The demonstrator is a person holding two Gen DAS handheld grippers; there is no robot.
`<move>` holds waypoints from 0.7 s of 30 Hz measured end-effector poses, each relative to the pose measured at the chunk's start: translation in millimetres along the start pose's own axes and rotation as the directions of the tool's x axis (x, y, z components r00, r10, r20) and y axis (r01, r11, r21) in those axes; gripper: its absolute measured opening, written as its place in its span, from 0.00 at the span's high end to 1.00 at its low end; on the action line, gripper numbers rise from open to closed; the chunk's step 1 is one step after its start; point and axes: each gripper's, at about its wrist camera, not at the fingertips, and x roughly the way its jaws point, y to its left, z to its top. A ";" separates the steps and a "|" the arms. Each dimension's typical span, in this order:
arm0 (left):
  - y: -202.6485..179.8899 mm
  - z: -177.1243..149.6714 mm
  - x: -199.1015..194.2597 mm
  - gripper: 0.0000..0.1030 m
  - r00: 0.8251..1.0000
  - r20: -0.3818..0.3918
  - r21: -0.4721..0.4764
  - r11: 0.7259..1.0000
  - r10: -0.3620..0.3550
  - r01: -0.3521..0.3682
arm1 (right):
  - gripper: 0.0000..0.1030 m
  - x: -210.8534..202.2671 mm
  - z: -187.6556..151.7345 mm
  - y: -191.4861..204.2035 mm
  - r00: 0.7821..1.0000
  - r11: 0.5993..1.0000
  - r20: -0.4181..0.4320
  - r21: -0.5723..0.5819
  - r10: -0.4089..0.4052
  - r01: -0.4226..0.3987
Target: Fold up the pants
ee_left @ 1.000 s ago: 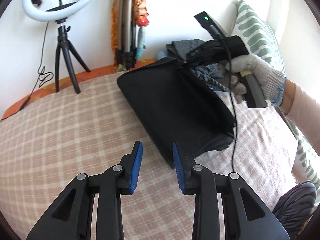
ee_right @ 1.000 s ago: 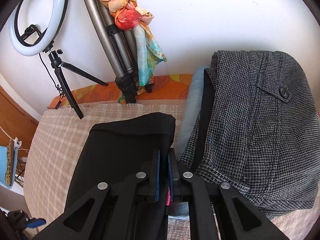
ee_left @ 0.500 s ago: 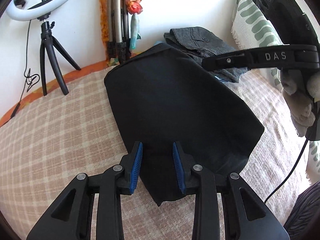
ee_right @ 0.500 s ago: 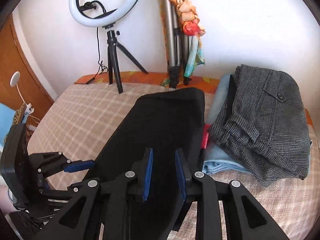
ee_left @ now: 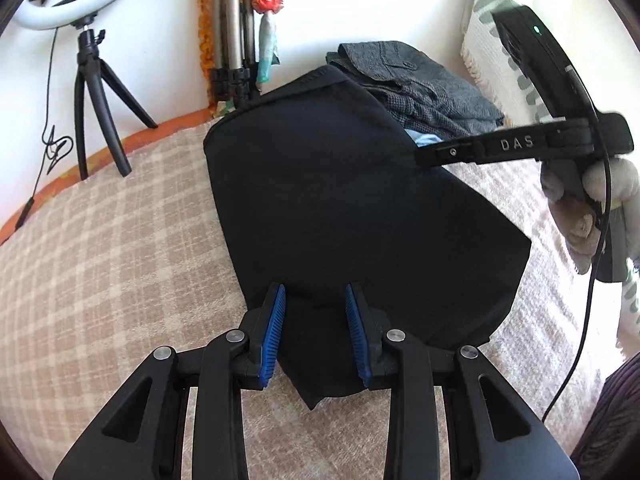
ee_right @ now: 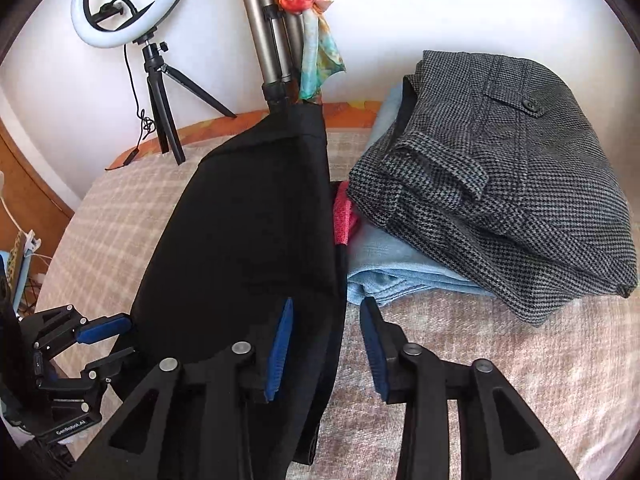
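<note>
This is a bedroom in a home, set up for filming. A bed [ee_left: 120, 240] with a checked beige cover stands against a white wall, with a patterned pillow [ee_left: 500, 60] at one side and a stack of folded clothes [ee_right: 500, 168] on it. A ring light [ee_right: 132, 4] on a small tripod and a folded tripod [ee_right: 268, 40] draped with a scarf stand at the wall.

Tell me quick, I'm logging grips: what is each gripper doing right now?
Left gripper: open over the black pants, gripping nothing.
Right gripper: jaws opening, pants edge between them, not pinched.
</note>
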 end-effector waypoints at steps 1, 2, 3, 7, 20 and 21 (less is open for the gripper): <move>2.6 1.8 -4.7 0.71 1.000 0.013 -0.008 1.000 0.003 -0.003 | 0.61 -5.7 -0.1 -0.8 1.000 1.000 0.028 0.004 0.001 -0.001; 4.1 3.5 -8.0 0.71 1.000 0.024 -0.008 1.000 0.012 -0.011 | 0.63 -12.0 0.8 0.3 0.998 1.000 0.060 0.001 0.001 -0.001; 4.9 5.4 -9.4 0.71 0.999 0.029 -0.005 1.000 0.019 -0.019 | 0.64 -17.5 2.4 1.7 0.996 1.000 0.089 -0.008 0.013 -0.013; 3.3 9.8 -5.7 0.71 0.999 0.025 0.013 0.999 0.031 -0.031 | 0.64 -22.1 25.9 26.9 0.982 0.993 0.157 -0.079 0.100 -0.089; 13.3 6.4 1.5 0.71 1.000 -0.001 -0.029 1.000 -0.004 0.004 | 0.67 56.7 98.8 49.8 0.996 0.998 0.091 -0.066 0.024 -0.018; 11.9 4.4 3.6 0.71 1.000 -0.006 -0.021 1.000 -0.002 0.002 | 0.68 61.6 99.9 46.3 0.997 0.998 0.081 -0.055 0.013 -0.009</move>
